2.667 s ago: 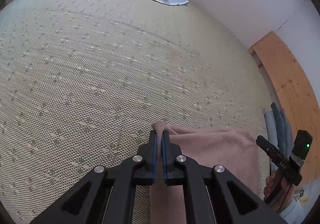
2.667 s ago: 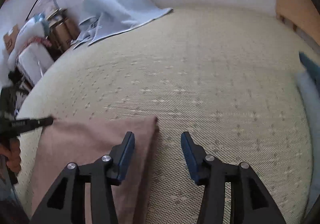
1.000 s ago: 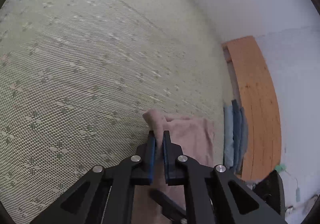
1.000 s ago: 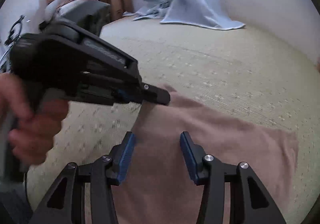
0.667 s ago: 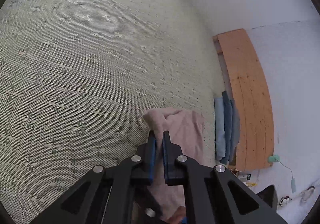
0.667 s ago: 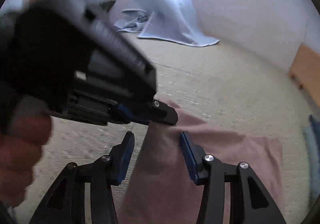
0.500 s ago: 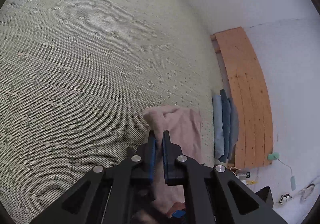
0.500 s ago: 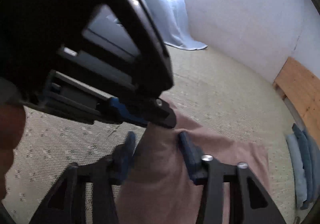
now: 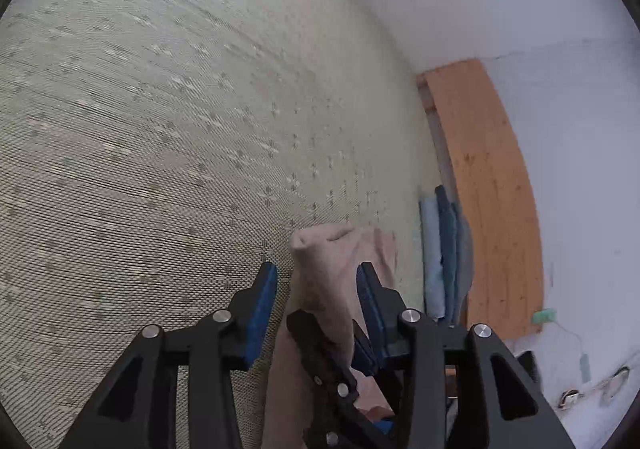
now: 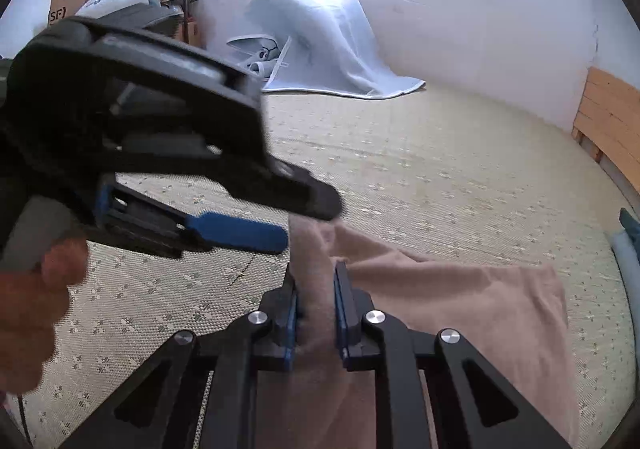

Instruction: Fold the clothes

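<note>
Pink and soft, the cloth (image 10: 460,301) lies partly on the woven mat (image 10: 440,177), with one bunched corner lifted up. The right claw (image 10: 316,309) is closing on that corner, and its blue pads already touch the cloth on both sides. The left claw (image 9: 316,289) is opening. The corner stands between its pads, but they no longer press it. It looks like a hand-over from one claw to the other. To do it well, the right claw should squeeze all the layers before the left one pulls away. Then the left claw can go and find another corner. A pile of blue folded clothes (image 9: 448,249) lies near the wooden board (image 9: 488,185).
</note>
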Tool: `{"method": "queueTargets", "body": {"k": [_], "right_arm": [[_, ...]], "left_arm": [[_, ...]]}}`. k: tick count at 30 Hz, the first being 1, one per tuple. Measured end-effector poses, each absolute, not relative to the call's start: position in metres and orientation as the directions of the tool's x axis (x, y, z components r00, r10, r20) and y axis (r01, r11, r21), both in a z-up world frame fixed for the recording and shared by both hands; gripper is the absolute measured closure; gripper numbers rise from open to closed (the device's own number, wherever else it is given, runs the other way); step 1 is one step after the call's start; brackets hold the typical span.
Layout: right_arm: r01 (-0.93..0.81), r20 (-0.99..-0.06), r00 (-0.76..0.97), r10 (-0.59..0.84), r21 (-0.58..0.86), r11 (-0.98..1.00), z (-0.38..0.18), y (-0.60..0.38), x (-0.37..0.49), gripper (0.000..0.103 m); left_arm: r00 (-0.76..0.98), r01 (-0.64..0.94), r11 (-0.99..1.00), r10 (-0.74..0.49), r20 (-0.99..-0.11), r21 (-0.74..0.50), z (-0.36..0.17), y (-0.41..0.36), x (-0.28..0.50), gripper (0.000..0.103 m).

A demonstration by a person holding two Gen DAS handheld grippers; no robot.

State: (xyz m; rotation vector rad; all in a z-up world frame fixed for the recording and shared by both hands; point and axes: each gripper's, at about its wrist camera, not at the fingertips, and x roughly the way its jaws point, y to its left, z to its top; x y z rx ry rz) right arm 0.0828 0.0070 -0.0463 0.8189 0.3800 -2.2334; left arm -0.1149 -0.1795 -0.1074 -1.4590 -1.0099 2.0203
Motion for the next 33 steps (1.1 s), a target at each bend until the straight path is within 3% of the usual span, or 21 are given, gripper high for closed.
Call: {"method": "queueTargets", "body": {"k": [5, 7, 8, 9, 10, 11, 13, 14, 19, 23, 28, 33], "right_arm": [[0.727, -0.654, -0.528, -0.542, -0.018, -0.687, -0.043, 0.013, 0.085, 0.087], [0.725, -0.658, -0.531, -0.534, -0.027, -0.688, -0.042, 0.015, 0.086, 0.087], [0.717, -0.662, -0.540, -0.520, -0.039, -0.696, -0.042, 0.016, 0.087, 0.086], [0.711, -0.666, -0.544, -0.510, -0.044, -0.701, -0.041, 0.018, 0.088, 0.085], [0.706, -0.671, -0.547, -0.501, -0.047, -0.707, -0.040, 0.020, 0.090, 0.081], [0.700, -0.677, -0.549, -0.491, -0.051, -0.712, -0.038, 0.024, 0.094, 0.070], [0.686, -0.679, -0.565, -0.469, -0.070, -0.724, -0.034, 0.030, 0.110, 0.065], [0.677, -0.679, -0.575, -0.456, -0.083, -0.731, -0.032, 0.034, 0.120, 0.052], [0.627, -0.680, -0.634, -0.368, -0.173, -0.759, -0.031, 0.043, 0.176, 0.041], [0.497, -0.625, -0.748, -0.225, -0.302, -0.813, -0.037, 0.039, 0.205, 0.039], [0.391, -0.572, -0.807, -0.146, -0.332, -0.858, -0.036, 0.030, 0.210, 0.039], [0.391, -0.556, -0.822, -0.122, -0.397, -0.831, -0.052, 0.019, 0.220, 0.039]], "left_arm": [[-0.300, 0.049, -0.635, 0.727, -0.618, -0.771, -0.115, -0.159, -0.121, 0.060], [-0.306, 0.038, -0.653, 0.713, -0.631, -0.757, -0.112, -0.152, -0.121, 0.076], [-0.308, 0.037, -0.653, 0.713, -0.630, -0.757, -0.112, -0.150, -0.121, 0.079], [-0.308, 0.036, -0.649, 0.716, -0.627, -0.760, -0.111, -0.149, -0.122, 0.092], [-0.307, 0.032, -0.652, 0.715, -0.628, -0.758, -0.110, -0.148, -0.122, 0.093], [-0.306, 0.026, -0.660, 0.710, -0.635, -0.751, -0.107, -0.147, -0.123, 0.093], [-0.301, 0.011, -0.659, 0.715, -0.631, -0.752, -0.103, -0.145, -0.123, 0.094], [-0.299, 0.005, -0.658, 0.718, -0.629, -0.753, -0.099, -0.144, -0.122, 0.094], [-0.292, -0.060, -0.645, 0.742, -0.604, -0.762, -0.069, -0.143, -0.117, 0.095], [-0.283, -0.135, -0.640, 0.757, -0.589, -0.756, -0.037, -0.122, -0.098, 0.095], [-0.280, -0.213, -0.633, 0.769, -0.574, -0.744, -0.008, -0.116, -0.089, 0.096], [-0.283, -0.238, -0.584, 0.806, -0.520, -0.776, 0.003, -0.133, -0.089, 0.096]]}}
